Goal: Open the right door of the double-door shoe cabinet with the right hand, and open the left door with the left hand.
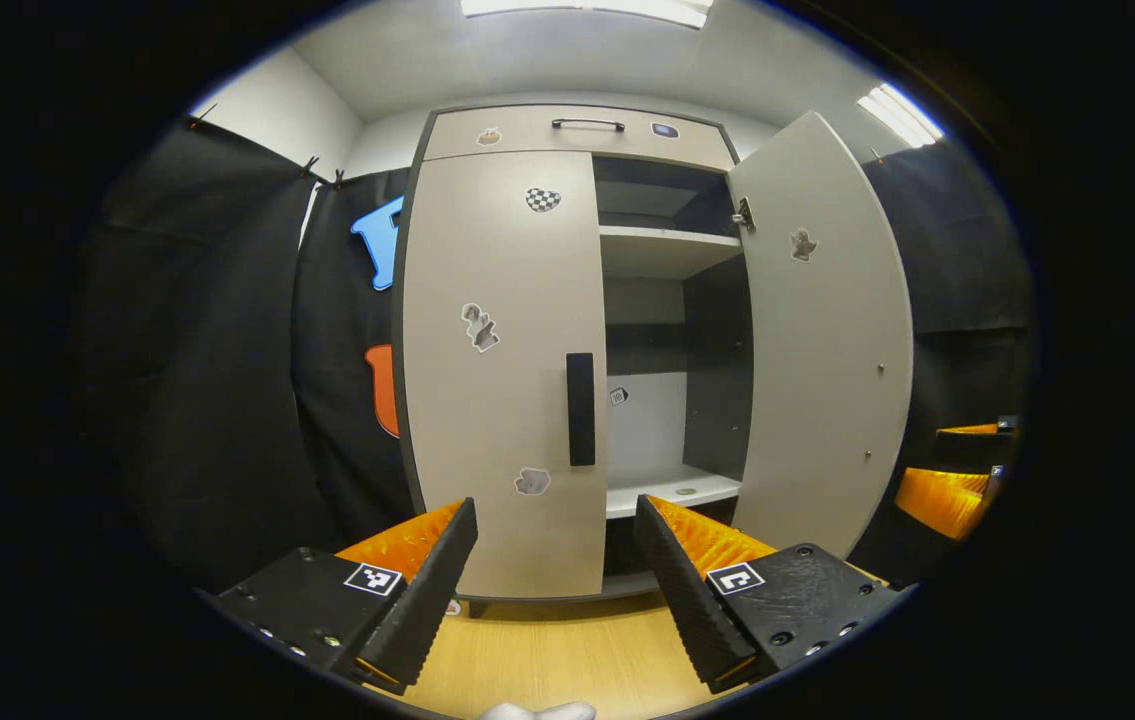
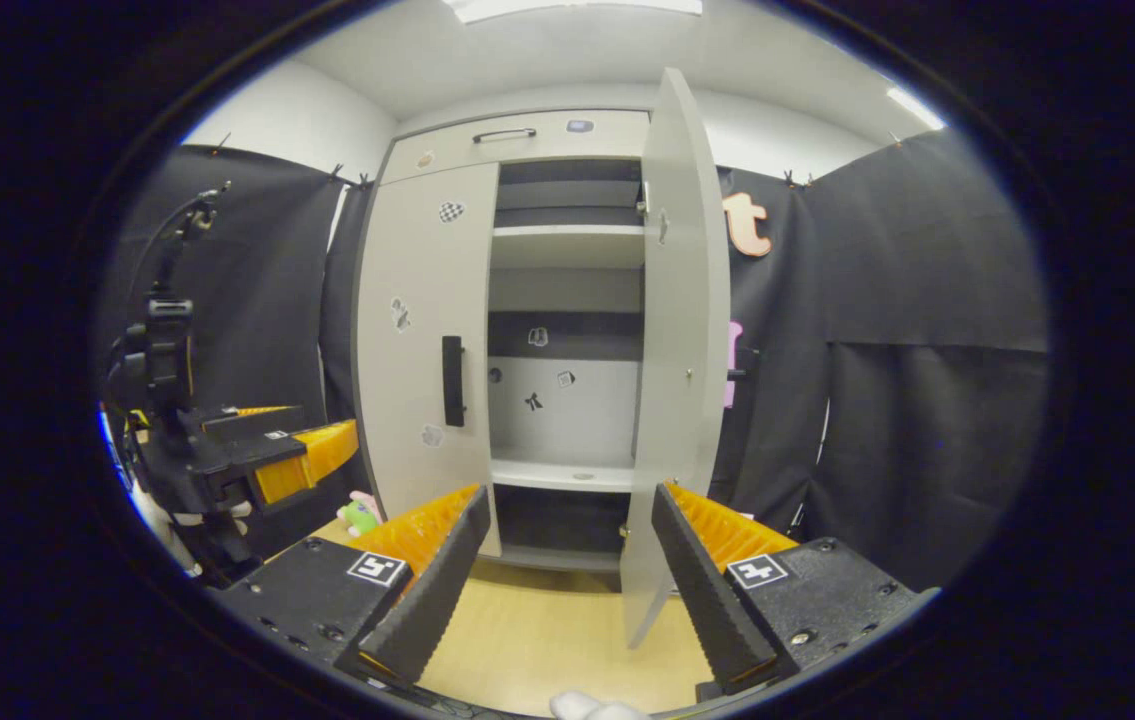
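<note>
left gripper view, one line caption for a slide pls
Open hand-held gripper faces the shoe cabinet: right door swung open, left door shut, its black handle untouched.

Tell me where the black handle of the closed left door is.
In the left gripper view, the black handle stands upright at the left door's right edge, beside the open compartment.

The cabinet (image 1: 567, 350) stands on the floor (image 1: 547, 650) against the cloth wall (image 1: 227, 350) — left door (image 1: 497, 370) closed, right door (image 1: 827, 340) swung out, shelves (image 1: 667, 245) inside, a drawer (image 1: 577, 130), seemingly, on top.
</note>
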Demonstrator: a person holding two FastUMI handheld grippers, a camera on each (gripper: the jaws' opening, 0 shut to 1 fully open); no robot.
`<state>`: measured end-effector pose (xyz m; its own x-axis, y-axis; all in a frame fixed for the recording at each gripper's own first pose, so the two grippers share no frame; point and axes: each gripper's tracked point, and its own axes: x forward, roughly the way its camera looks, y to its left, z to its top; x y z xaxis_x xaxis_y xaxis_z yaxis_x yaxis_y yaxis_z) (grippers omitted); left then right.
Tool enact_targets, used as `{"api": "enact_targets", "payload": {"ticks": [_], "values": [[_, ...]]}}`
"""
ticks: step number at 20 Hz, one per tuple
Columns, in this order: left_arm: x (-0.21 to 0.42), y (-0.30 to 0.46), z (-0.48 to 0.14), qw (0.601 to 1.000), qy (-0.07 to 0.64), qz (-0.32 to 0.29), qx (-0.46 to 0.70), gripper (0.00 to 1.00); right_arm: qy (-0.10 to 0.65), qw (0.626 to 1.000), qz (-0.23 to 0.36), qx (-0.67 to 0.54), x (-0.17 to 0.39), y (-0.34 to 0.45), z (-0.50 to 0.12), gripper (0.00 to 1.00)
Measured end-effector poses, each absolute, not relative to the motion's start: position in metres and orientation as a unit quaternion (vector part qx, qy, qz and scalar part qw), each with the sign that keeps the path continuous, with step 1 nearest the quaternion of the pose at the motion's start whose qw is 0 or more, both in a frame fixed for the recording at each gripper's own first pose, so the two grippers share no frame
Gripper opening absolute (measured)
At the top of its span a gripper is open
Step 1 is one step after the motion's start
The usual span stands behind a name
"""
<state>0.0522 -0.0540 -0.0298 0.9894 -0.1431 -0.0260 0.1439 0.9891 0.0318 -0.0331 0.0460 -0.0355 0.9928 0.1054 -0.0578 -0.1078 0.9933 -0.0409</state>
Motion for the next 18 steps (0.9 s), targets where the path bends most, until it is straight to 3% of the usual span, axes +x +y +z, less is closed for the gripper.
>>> {"api": "enact_targets", "payload": {"ticks": [10, 18], "values": [[0.159, -0.087, -0.004, 0.995, -0.027, -0.094, -0.001, 0.95, 0.03, 0.999, 0.019, -0.03, -0.027, 0.033, -0.023, 1.0], [0.248, -0.1, -0.019, 0.997, -0.012, -0.077, -0.003, 0.95, 0.031, 0.999, -0.016, -0.034, -0.014, 0.019, -0.009, 1.0]]}}
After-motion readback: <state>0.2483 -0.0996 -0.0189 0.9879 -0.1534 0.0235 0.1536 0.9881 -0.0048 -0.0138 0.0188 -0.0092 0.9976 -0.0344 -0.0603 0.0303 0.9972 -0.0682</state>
